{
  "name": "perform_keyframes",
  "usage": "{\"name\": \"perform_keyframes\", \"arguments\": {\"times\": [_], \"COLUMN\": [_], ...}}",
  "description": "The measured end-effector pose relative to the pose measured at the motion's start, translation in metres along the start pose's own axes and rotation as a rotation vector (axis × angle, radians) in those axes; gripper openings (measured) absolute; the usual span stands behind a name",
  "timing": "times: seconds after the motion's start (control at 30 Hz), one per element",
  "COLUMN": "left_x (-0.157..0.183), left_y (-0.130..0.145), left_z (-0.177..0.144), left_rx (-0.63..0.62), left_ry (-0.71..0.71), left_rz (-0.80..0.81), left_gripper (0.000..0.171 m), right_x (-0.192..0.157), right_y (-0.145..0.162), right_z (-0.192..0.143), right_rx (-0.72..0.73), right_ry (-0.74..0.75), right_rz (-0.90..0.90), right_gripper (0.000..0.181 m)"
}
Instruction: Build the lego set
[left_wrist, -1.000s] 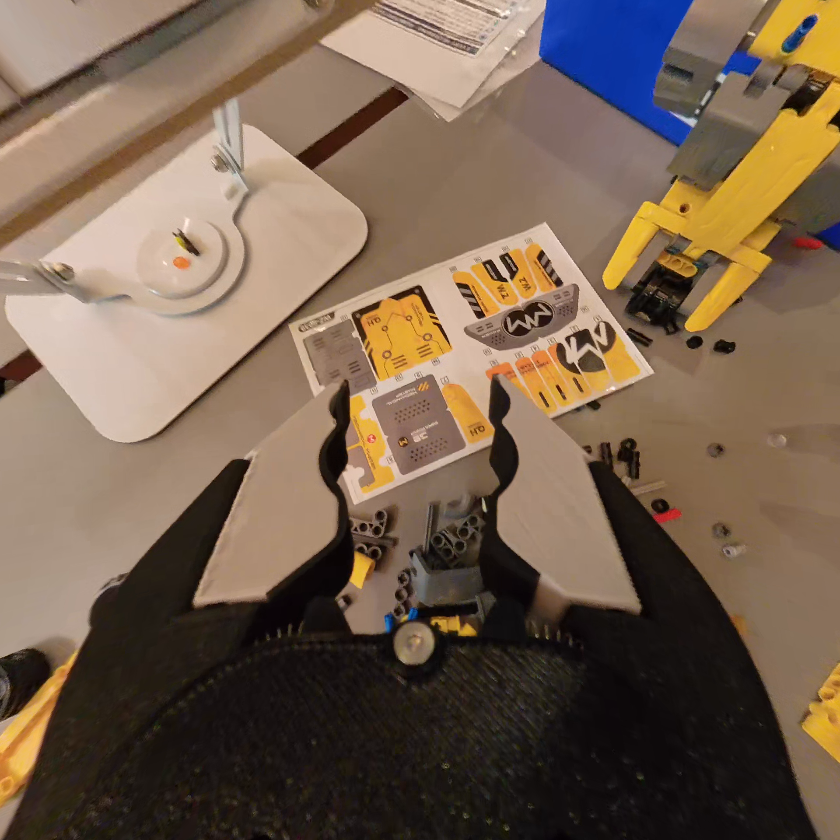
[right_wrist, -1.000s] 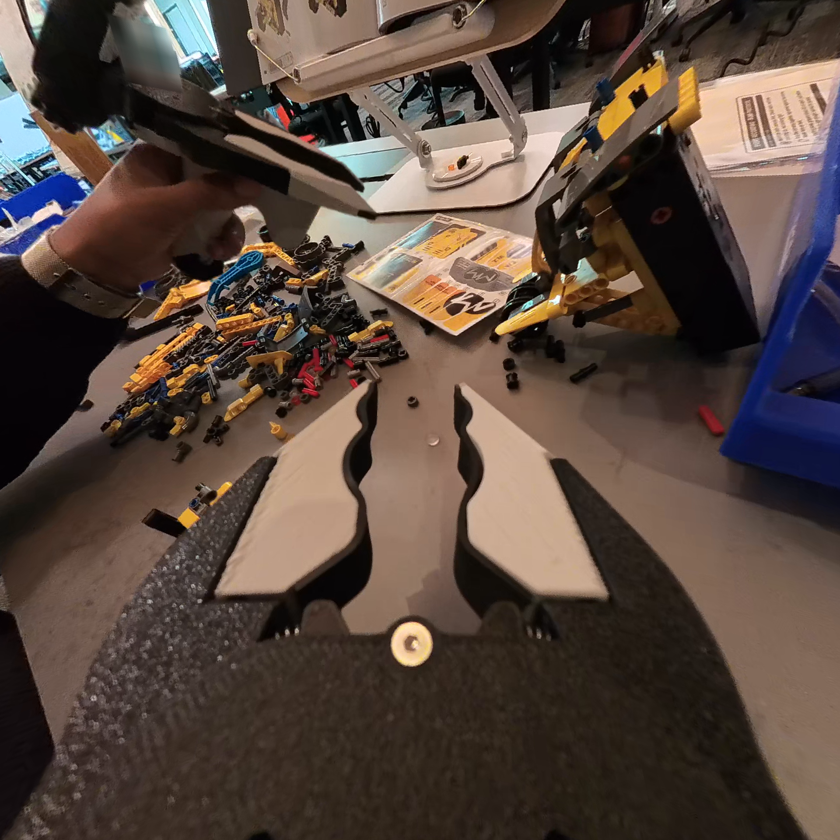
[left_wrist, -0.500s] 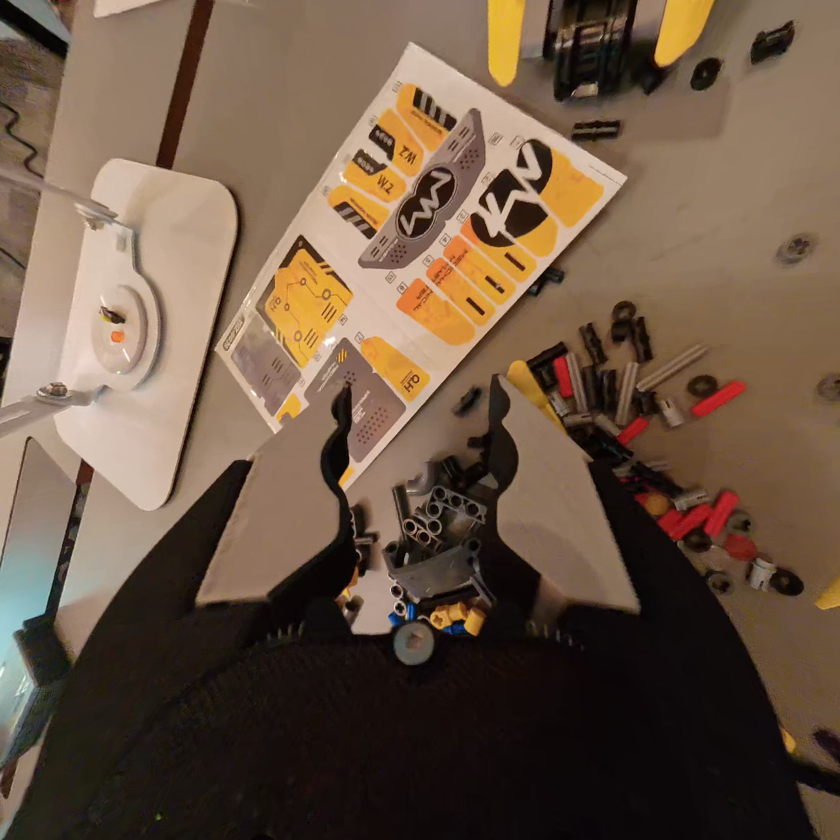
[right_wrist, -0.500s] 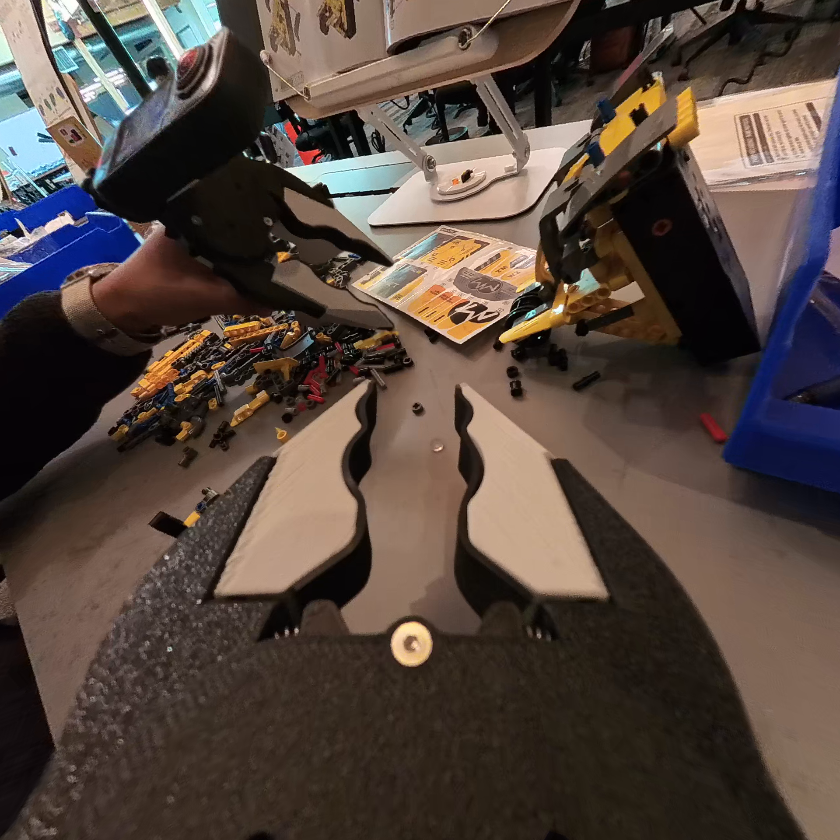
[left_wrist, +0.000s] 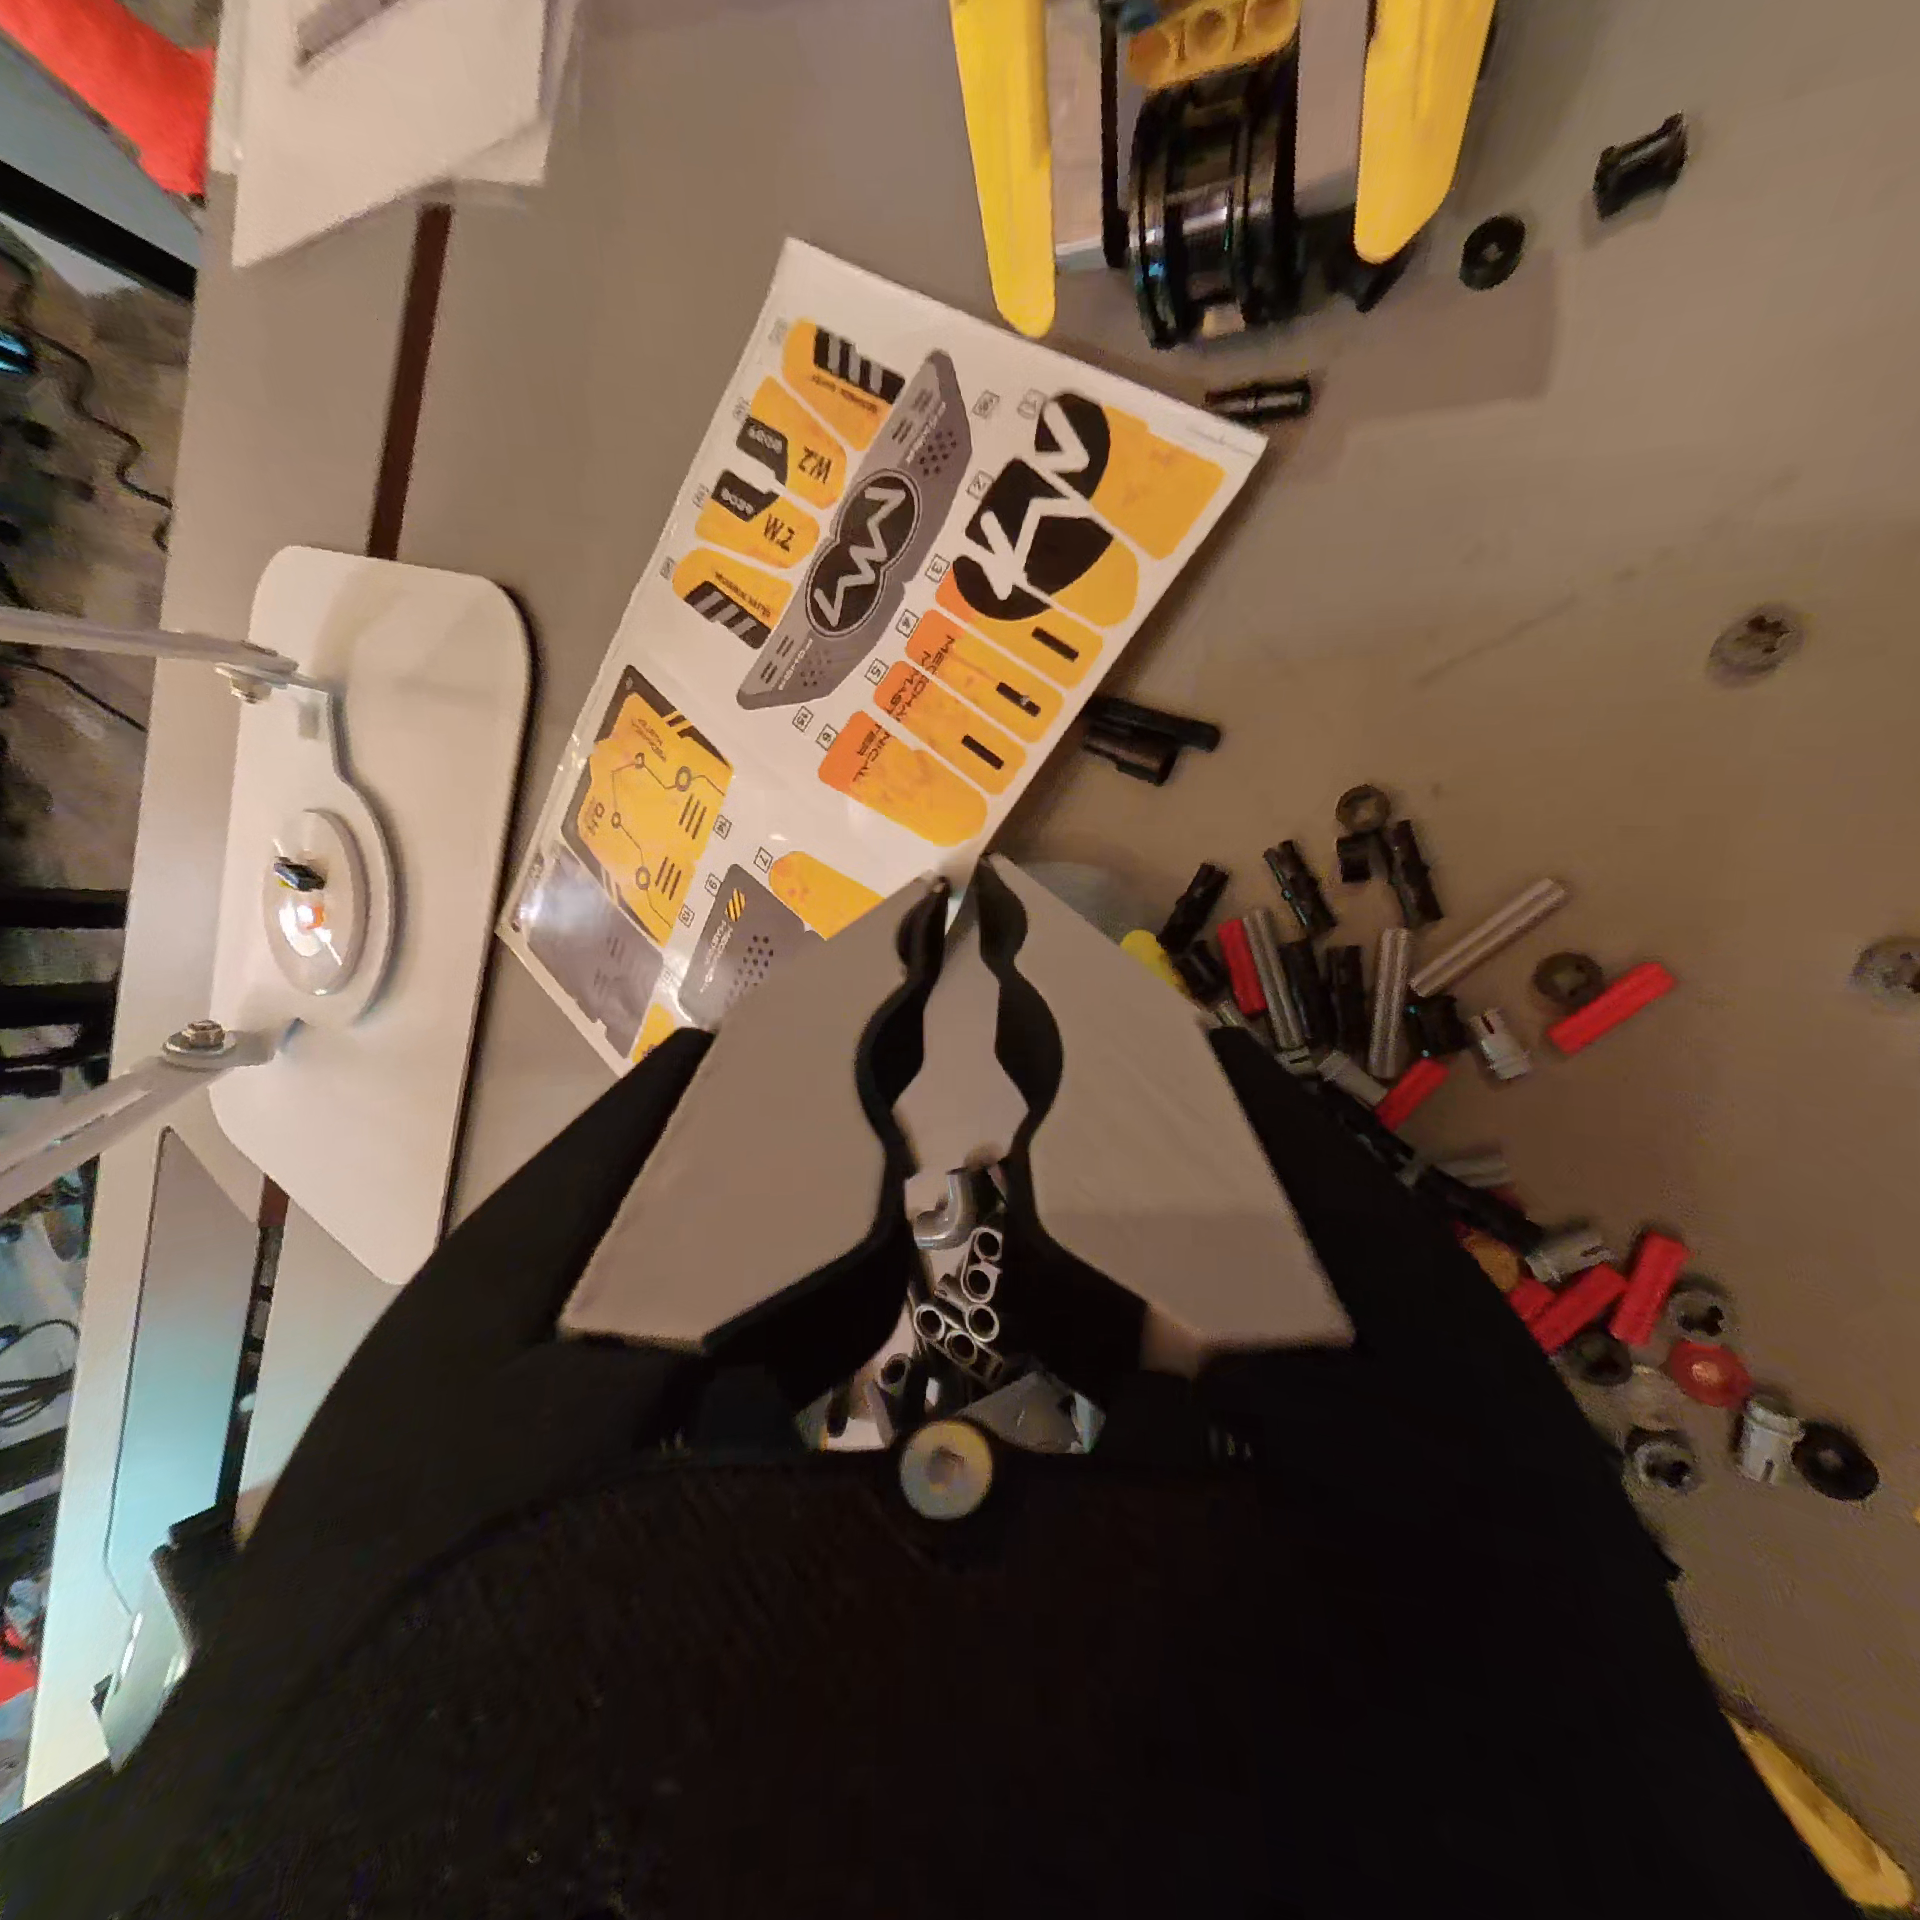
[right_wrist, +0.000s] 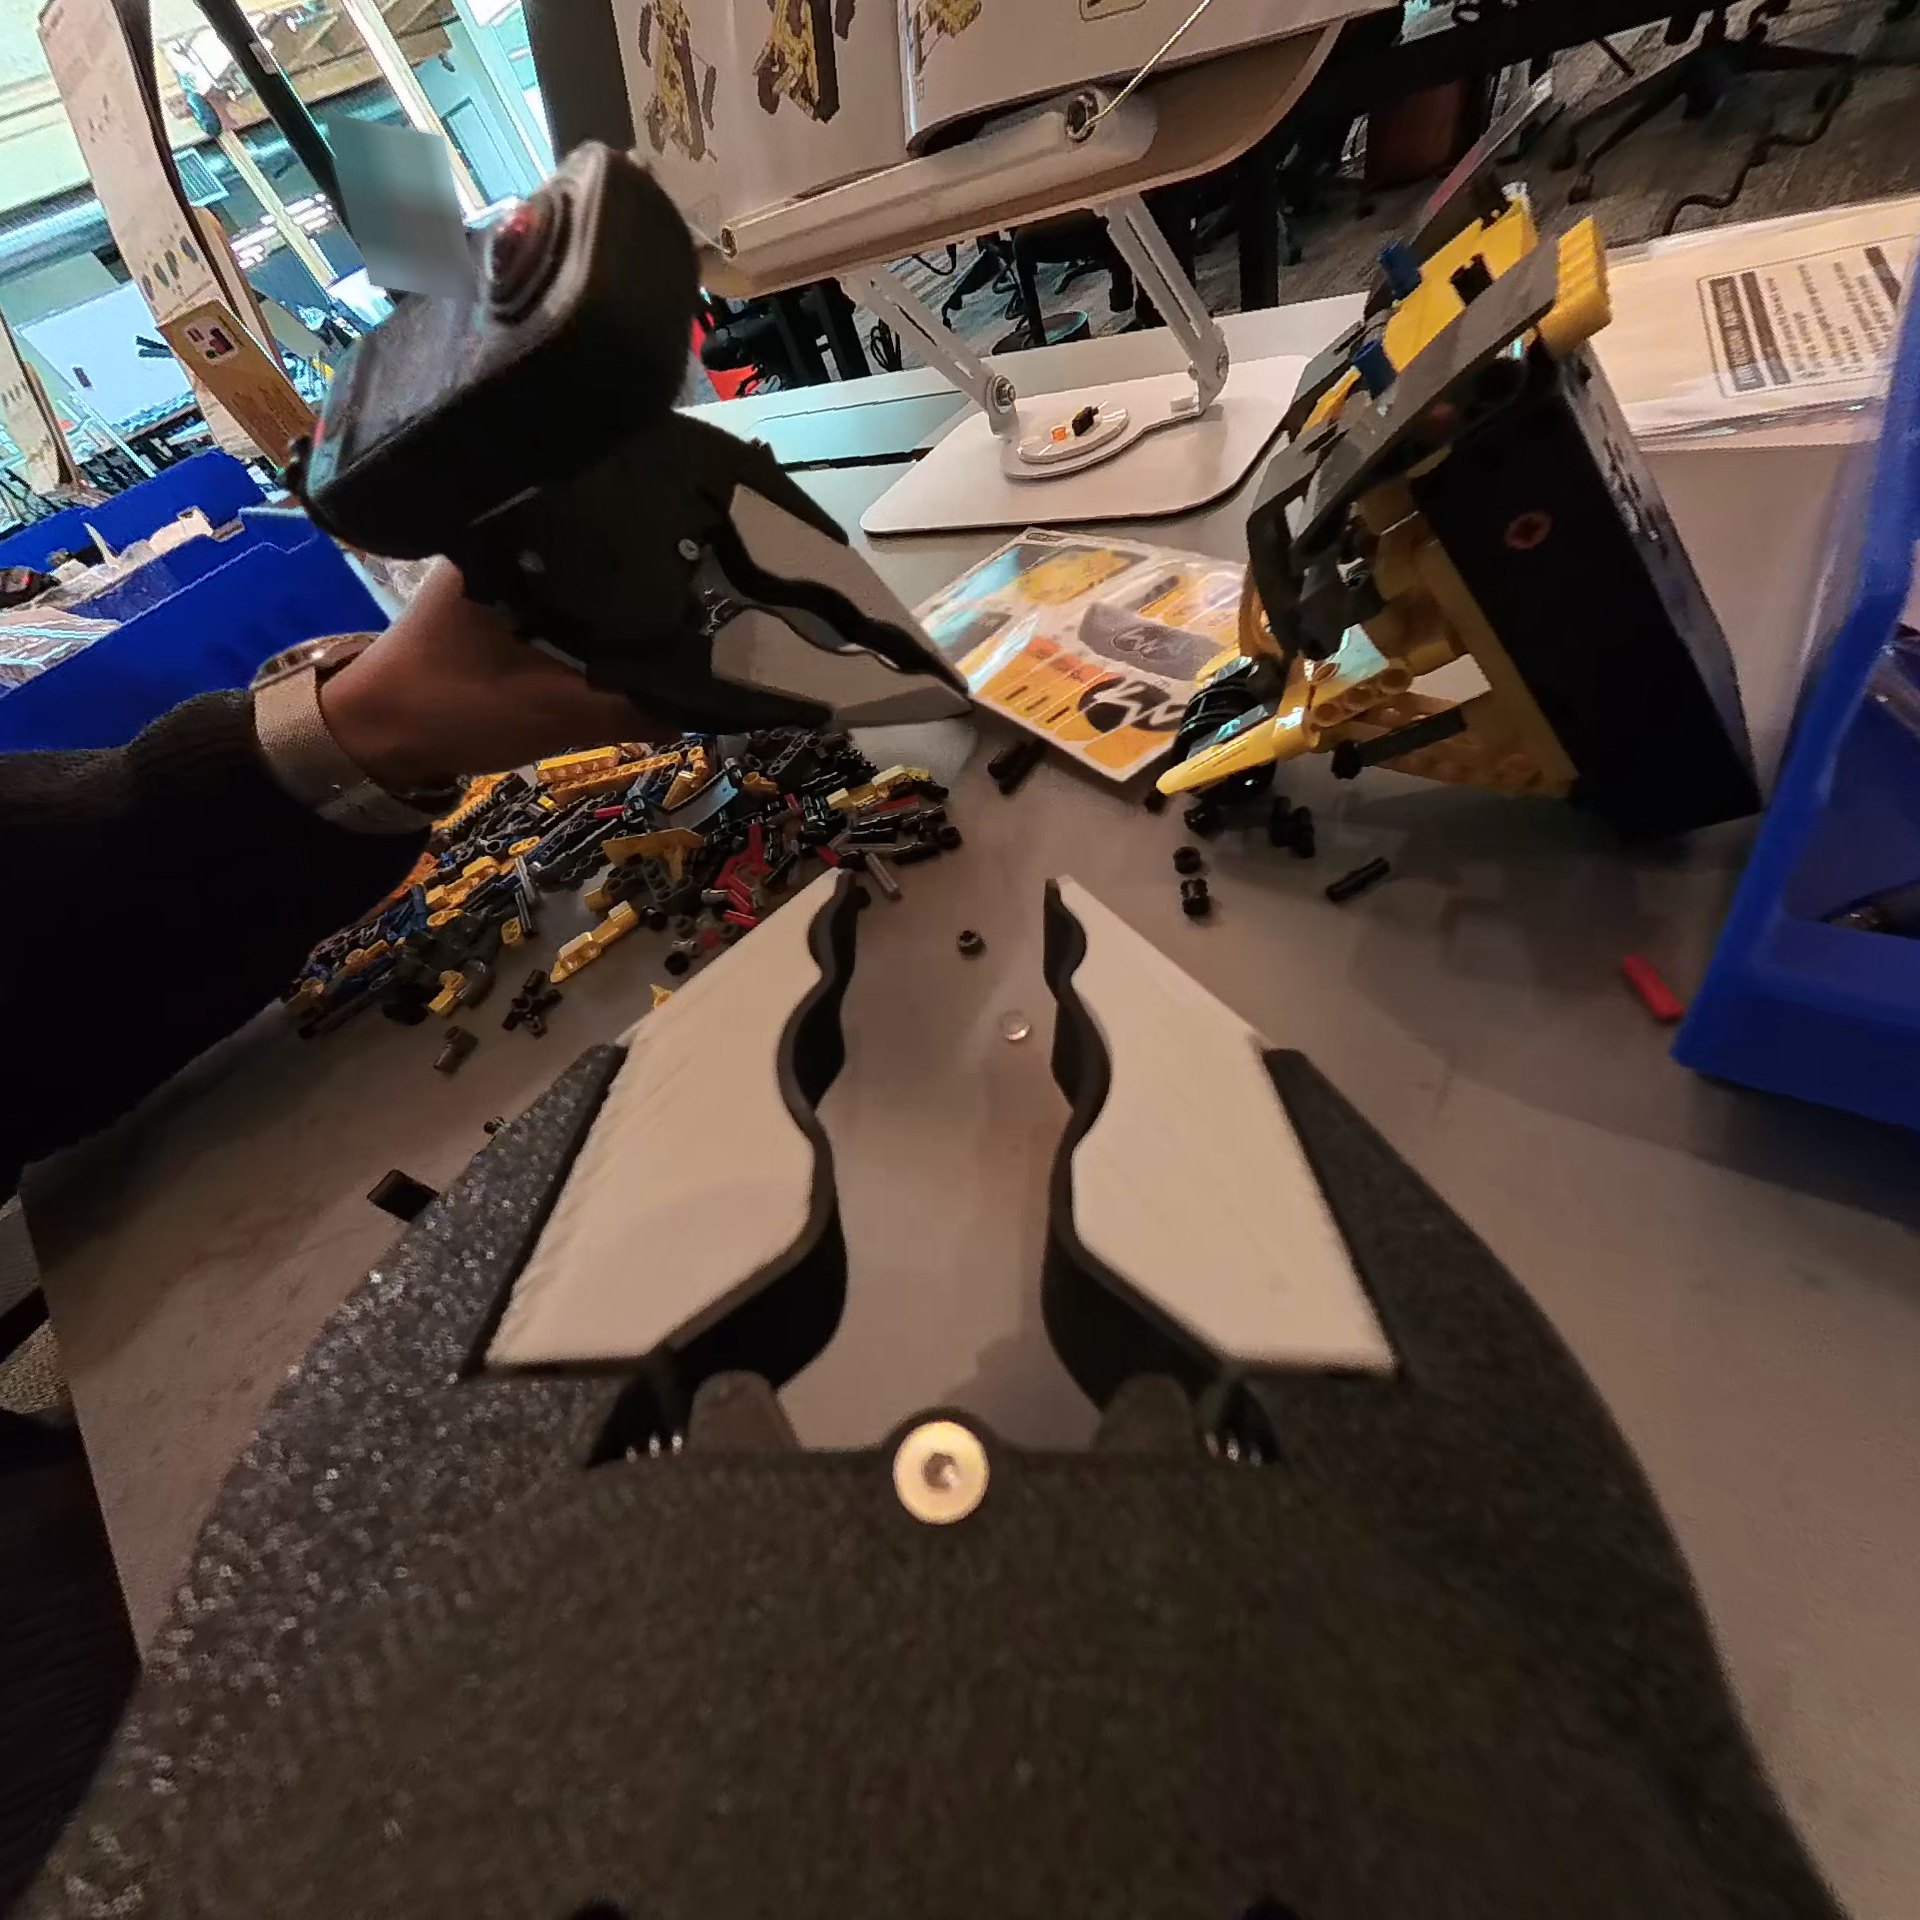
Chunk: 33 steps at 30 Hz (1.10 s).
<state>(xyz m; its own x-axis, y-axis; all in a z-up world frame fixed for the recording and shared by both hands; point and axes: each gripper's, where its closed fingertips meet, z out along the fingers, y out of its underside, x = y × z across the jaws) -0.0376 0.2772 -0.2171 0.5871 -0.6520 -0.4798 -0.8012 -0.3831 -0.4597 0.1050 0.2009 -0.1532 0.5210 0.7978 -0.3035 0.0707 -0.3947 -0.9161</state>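
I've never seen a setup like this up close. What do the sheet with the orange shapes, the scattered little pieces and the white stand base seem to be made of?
Sticker sheet: looks like glossy coated paper or film; light glares off one corner.
Small pieces: seemingly hard moulded plastic, with uniform colours and smooth pins and tubes.
Stand base: smooth white slab with a faint sheen, painted metal or plastic; cannot tell which.

The sticker sheet (left_wrist: 873, 665) at the frame's centre is white with orange, yellow, grey and black shapes, some striped. Loose pieces (left_wrist: 1455, 997) at right are red, grey and black. The toy model (right_wrist: 1455, 540) at upper right is yellow and black with blue bits. The bin (right_wrist: 1829, 852) at right is blue. The table (right_wrist: 1558, 1195) is grey.
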Motion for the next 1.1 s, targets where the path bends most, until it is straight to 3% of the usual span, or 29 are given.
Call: {"name": "perform_keyframes", "arguments": {"times": [0.23, 0.4, 0.63, 0.77, 0.87, 0.93, 1.0, 1.1], "left_x": [-0.024, -0.055, -0.06, -0.056, -0.046, -0.033, -0.021, -0.006], "left_y": [-0.013, -0.028, -0.048, -0.047, -0.044, -0.042, -0.036, -0.027], "left_z": [-0.027, -0.076, -0.138, -0.169, -0.188, -0.194, -0.193, -0.188], "left_rx": [0.115, 0.282, 0.618, 0.824, 0.943, 0.962, 0.932, 0.884], "left_ry": [-0.082, -0.126, 0.167, 0.414, 0.601, 0.669, 0.641, 0.601], "left_rz": [-0.095, -0.278, -0.701, -0.963, -1.115, -1.135, -1.111, -1.08], "left_gripper": [0.0, 0.0, 0.0, 0.0, 0.0, 0.0, 0.0, 0.0], "right_x": [0.0, -0.003, -0.023, -0.053, -0.087, -0.111, -0.129, -0.134], "right_y": [0.0, -0.003, -0.028, -0.026, -0.026, -0.034, -0.042, -0.037], "right_z": [0.001, 0.0, -0.008, 0.005, 0.022, 0.029, 0.03, 0.037], "right_rx": [-0.004, 0.011, 0.158, 0.151, 0.165, 0.219, 0.24, 0.12], "right_ry": [0.003, -0.007, -0.019, 0.013, -0.004, -0.074, -0.21, -0.342], "right_rz": [-0.001, -0.035, -0.146, -0.306, -0.419, -0.366, -0.217, -0.028], "right_gripper": [0.036, 0.036, 0.039, 0.048, 0.063, 0.077, 0.079, 0.094]}}
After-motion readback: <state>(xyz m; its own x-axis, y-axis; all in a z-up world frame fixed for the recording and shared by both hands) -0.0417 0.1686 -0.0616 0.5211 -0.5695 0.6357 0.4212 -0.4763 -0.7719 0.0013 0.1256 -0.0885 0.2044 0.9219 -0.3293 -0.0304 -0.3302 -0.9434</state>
